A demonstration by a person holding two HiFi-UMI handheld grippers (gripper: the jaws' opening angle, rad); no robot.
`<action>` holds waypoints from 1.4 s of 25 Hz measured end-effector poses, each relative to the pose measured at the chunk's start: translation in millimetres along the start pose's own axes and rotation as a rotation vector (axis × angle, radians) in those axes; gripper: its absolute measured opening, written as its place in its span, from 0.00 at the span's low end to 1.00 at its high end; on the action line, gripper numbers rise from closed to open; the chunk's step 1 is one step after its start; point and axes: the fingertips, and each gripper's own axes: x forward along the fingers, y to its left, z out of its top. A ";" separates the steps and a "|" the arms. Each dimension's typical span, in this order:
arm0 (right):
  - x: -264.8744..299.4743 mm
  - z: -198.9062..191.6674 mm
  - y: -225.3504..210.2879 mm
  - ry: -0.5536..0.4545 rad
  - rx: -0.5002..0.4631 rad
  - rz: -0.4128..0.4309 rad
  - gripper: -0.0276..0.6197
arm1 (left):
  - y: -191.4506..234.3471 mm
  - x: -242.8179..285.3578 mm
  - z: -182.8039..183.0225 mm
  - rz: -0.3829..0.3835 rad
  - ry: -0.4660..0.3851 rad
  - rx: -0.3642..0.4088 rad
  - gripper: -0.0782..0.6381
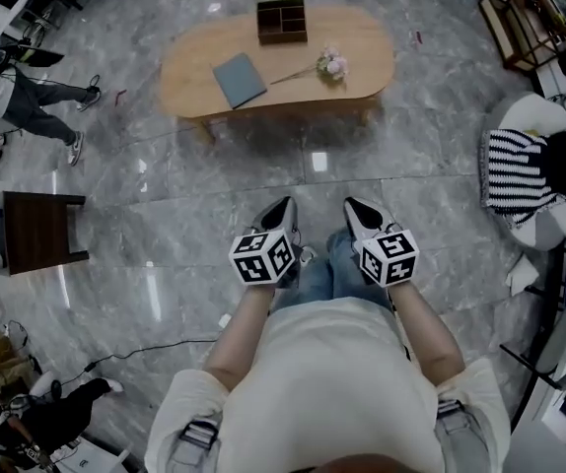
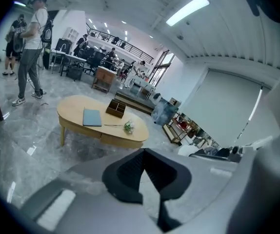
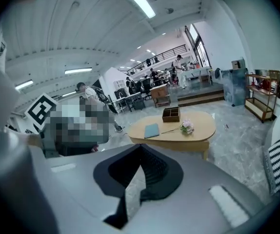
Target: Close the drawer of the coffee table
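The oval wooden coffee table (image 1: 362,67) stands on the grey marble floor a good step ahead of me. It also shows in the left gripper view (image 2: 71,112) and the right gripper view (image 3: 206,126). On it lie a blue-grey notebook (image 1: 239,79), a dark compartment box (image 1: 282,21) and a small flower (image 1: 331,64). The drawer front (image 2: 114,140) looks flush with the table's side. My left gripper (image 1: 286,205) (image 2: 144,151) and right gripper (image 1: 351,205) (image 3: 141,146) are held side by side in front of my body, well short of the table. Both are shut and empty.
A dark brown side table (image 1: 36,230) stands at the left, with a person (image 1: 27,97) beyond it. A chair with a striped cushion (image 1: 515,170) is at the right and a shelf (image 1: 525,18) at the far right. A cable (image 1: 155,346) lies on the floor.
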 end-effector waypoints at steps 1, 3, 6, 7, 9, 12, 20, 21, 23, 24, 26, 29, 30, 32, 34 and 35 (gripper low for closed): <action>-3.0 4.4 3.9 0.002 -0.017 0.001 0.04 | -4.8 -3.9 4.9 -0.002 -0.005 0.001 0.11; -6.7 16.3 10.9 -0.001 -0.047 0.005 0.04 | -13.8 -9.7 15.7 -0.008 -0.018 0.002 0.11; -11.8 36.1 23.5 -0.020 -0.085 0.024 0.04 | -25.6 -19.0 29.9 -0.020 -0.042 0.014 0.11; -13.1 43.0 27.5 -0.030 -0.098 0.031 0.04 | -28.6 -22.0 34.5 -0.022 -0.051 0.022 0.11; -14.6 56.7 34.2 -0.048 -0.123 0.045 0.04 | -33.5 -27.1 43.2 -0.021 -0.071 0.034 0.11; -14.9 74.2 44.3 -0.080 -0.162 0.060 0.04 | -38.5 -34.5 52.0 -0.022 -0.096 0.041 0.11; -20.9 103.0 77.2 -0.171 -0.194 0.099 0.04 | -38.5 -55.3 64.8 -0.028 -0.124 0.064 0.11; -22.2 104.9 77.8 -0.183 -0.193 0.092 0.04 | -37.8 -56.4 64.7 -0.029 -0.123 0.066 0.11; -24.4 106.6 77.9 -0.198 -0.183 0.084 0.04 | -36.2 -57.8 63.7 -0.030 -0.119 0.070 0.11; -25.5 106.9 78.5 -0.203 -0.179 0.086 0.04 | -35.3 -58.5 63.4 -0.030 -0.117 0.071 0.11; -28.7 108.7 79.5 -0.223 -0.194 0.076 0.04 | -34.1 -60.2 63.7 -0.033 -0.117 0.069 0.11; -33.2 112.3 80.6 -0.253 -0.233 0.033 0.04 | -33.5 -62.5 64.5 -0.043 -0.119 0.070 0.11; -33.9 112.1 81.9 -0.255 -0.232 0.032 0.04 | -33.5 -62.6 64.0 -0.047 -0.118 0.071 0.11; -34.5 111.6 83.8 -0.257 -0.223 0.036 0.04 | -33.9 -60.7 62.6 -0.055 -0.113 0.074 0.11; -34.4 111.9 83.7 -0.259 -0.219 0.040 0.04 | -35.2 -57.0 61.8 -0.061 -0.108 0.077 0.11; -34.1 112.3 83.2 -0.259 -0.217 0.041 0.04 | -36.0 -55.5 62.1 -0.064 -0.107 0.079 0.11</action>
